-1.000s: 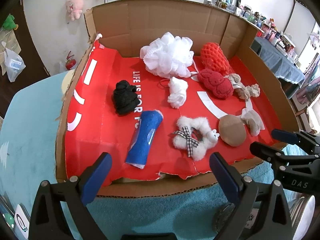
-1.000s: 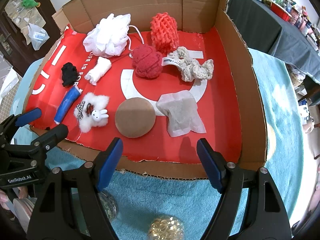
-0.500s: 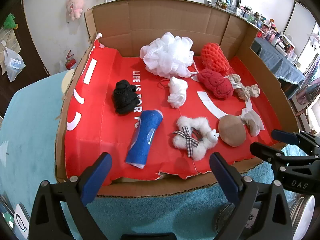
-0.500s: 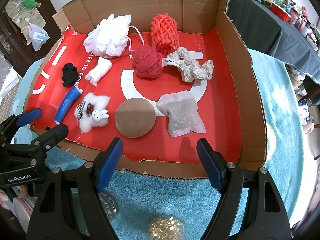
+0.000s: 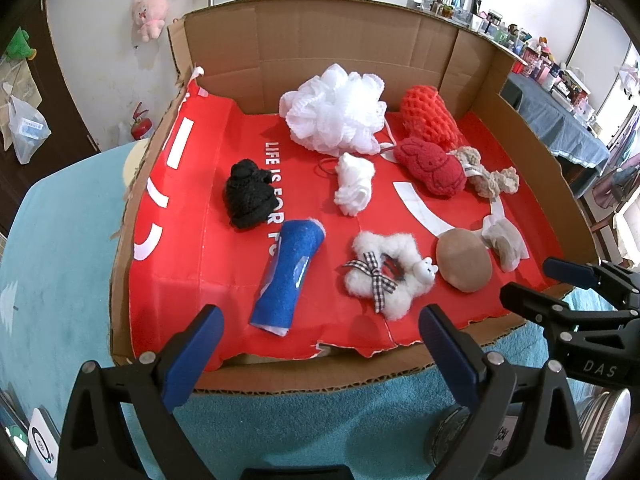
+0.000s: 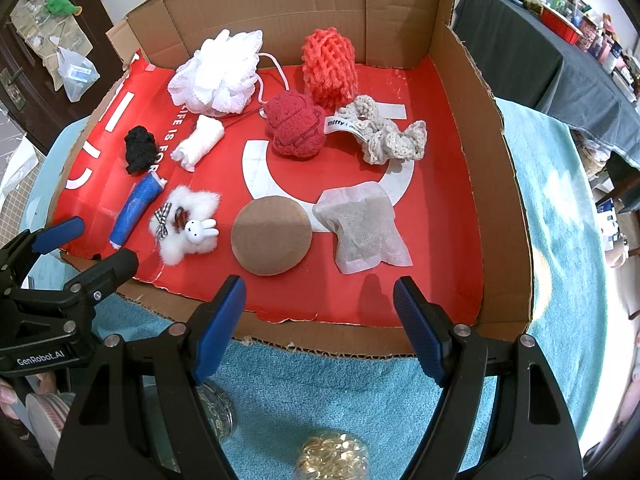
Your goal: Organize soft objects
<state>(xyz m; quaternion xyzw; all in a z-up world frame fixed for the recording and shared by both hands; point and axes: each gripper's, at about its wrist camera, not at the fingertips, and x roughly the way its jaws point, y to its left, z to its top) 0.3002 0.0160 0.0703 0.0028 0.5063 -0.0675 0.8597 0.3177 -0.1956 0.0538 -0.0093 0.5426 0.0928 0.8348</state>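
Teal towel-covered table (image 6: pixel 560 208), with open cardboard box (image 6: pixel 492 168) and glass jars (image 6: pixel 332 456) on it.

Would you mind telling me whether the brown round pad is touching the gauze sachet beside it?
Touching. In the right wrist view the brown round pad's right edge meets the gauze sachet's left corner, with no red liner showing between them.

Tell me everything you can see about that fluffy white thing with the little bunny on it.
The fluffy white ring looks like a plush scrunchie or hair clip: white fuzzy fleece in a loop, with a black-and-white checked bow on one side and a small white bunny figure on the other. A dark reddish clip shows in its middle. It lies flat on the red liner near the cardboard tray's front edge, between the blue roll and the round brown pad, touching neither. Nothing grips it.
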